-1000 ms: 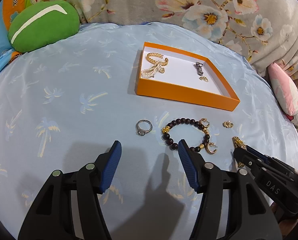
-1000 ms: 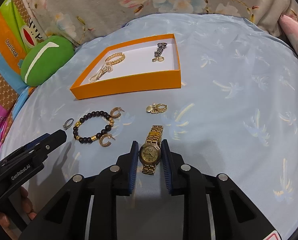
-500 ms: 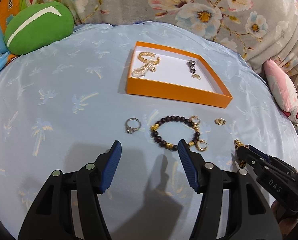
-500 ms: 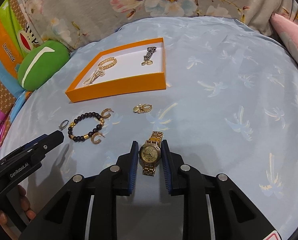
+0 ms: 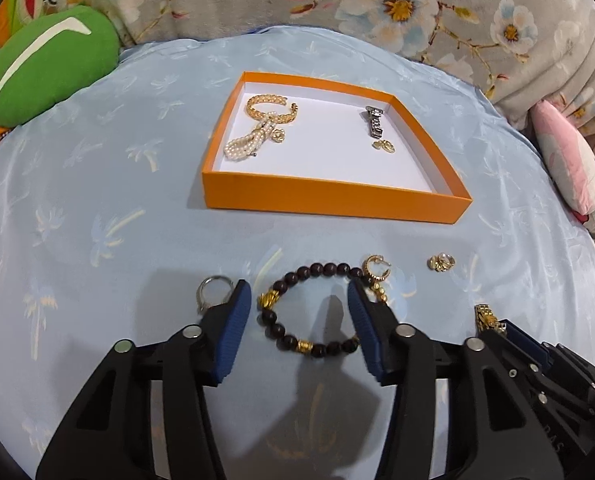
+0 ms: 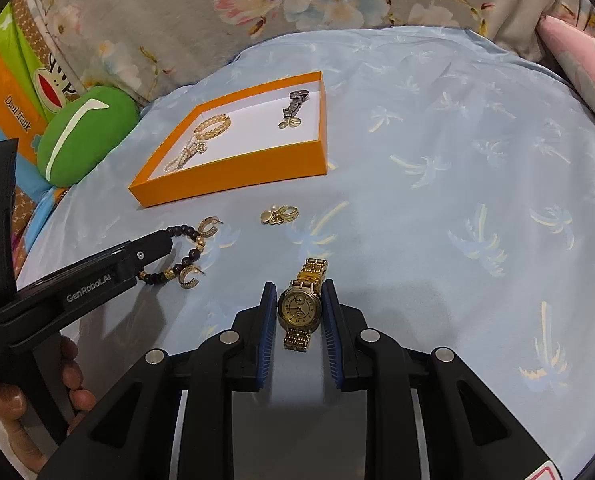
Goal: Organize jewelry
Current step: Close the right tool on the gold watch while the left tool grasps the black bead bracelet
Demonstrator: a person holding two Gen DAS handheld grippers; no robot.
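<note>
An orange tray holds a gold bangle with pearls and a silver piece. On the blue cloth lie a dark bead bracelet, gold hoop earrings, a silver ring and a small gold earring. My left gripper is open with its fingers on either side of the bead bracelet. My right gripper is shut on a gold watch, held just above the cloth.
A green cushion lies at the far left. A pink pillow lies at the right edge. A floral fabric backs the round blue surface. The right gripper's body sits close to my left one.
My left gripper moved forward and its fingers now straddle the bead bracelet. My right gripper still holds the watch and has lifted and drawn back slightly.
</note>
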